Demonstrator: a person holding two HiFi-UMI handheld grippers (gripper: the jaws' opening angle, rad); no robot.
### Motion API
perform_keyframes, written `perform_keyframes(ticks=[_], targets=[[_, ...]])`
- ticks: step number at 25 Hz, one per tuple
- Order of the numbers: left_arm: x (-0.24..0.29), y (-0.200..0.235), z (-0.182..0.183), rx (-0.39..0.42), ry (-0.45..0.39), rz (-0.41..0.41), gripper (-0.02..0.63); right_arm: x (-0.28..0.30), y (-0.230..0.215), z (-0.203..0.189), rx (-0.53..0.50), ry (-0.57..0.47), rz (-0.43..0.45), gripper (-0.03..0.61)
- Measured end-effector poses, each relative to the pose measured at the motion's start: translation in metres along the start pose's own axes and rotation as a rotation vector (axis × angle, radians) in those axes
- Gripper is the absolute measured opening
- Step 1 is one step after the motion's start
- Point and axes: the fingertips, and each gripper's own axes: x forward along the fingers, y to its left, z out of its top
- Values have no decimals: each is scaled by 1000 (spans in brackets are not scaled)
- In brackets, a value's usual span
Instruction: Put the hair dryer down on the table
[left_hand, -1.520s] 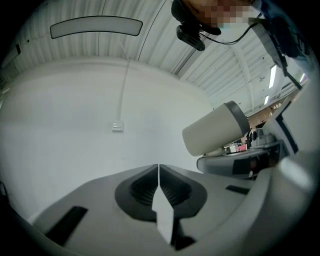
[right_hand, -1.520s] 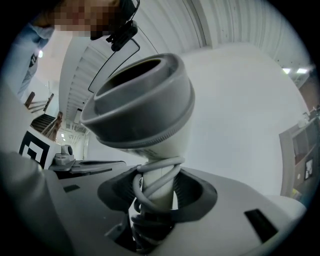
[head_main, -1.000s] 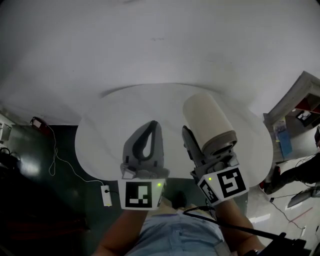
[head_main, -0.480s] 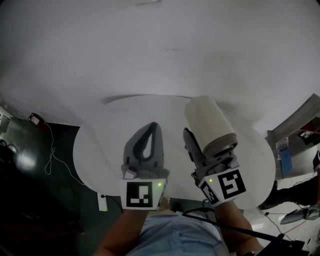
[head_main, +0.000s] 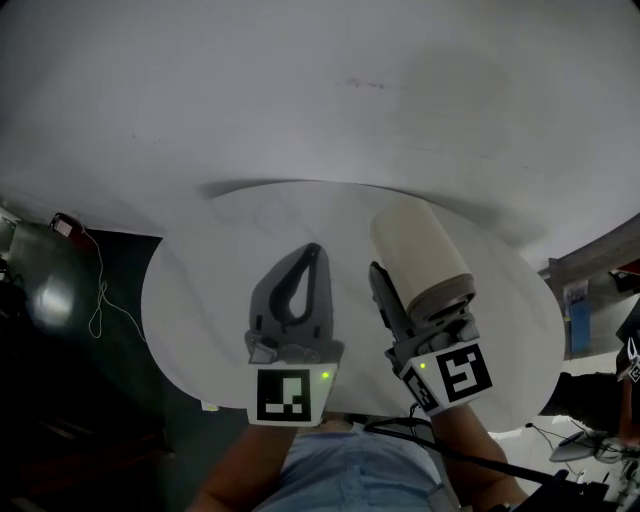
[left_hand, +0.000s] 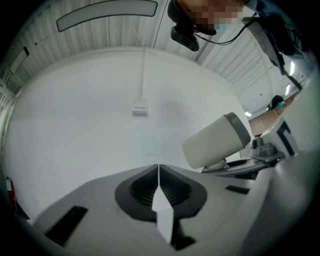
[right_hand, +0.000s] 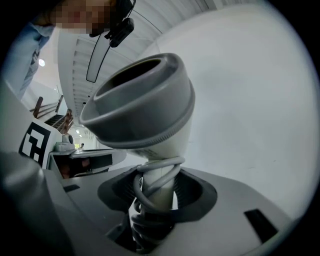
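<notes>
The left gripper (left_hand: 159, 175) has its jaws pressed together on nothing. The right gripper (right_hand: 159, 190) clamps the handle of the cream dryer (head_main: 420, 250), with the cord (right_hand: 150, 182) wound round it. The dryer is held over the round white counter (head_main: 210, 290).

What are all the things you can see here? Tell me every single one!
hair dryer: one, cream with a grey end, over the table in the right gripper
cord: one, grey, wound round the hair dryer's handle
table: one, white, round, under both grippers
white cable: one, on the dark floor left of the table
black cable: one, near the person, behind the right gripper
left gripper: one, grey, jaws shut with nothing between them, over the table
right gripper: one, grey, jaws clamped on the hair dryer's handle
shirt: one, light blue, bottom edge of the head view
</notes>
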Motion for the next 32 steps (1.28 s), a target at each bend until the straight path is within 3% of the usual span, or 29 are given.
perform_keyframes(ticks=[21, 32], targets=[[71, 38, -98, -78, 144, -43, 17, 77, -24, -131, 72, 278, -17, 196], [87, 53, -125, -104, 182, -45, 17, 104, -23, -147, 67, 319, -13, 193]])
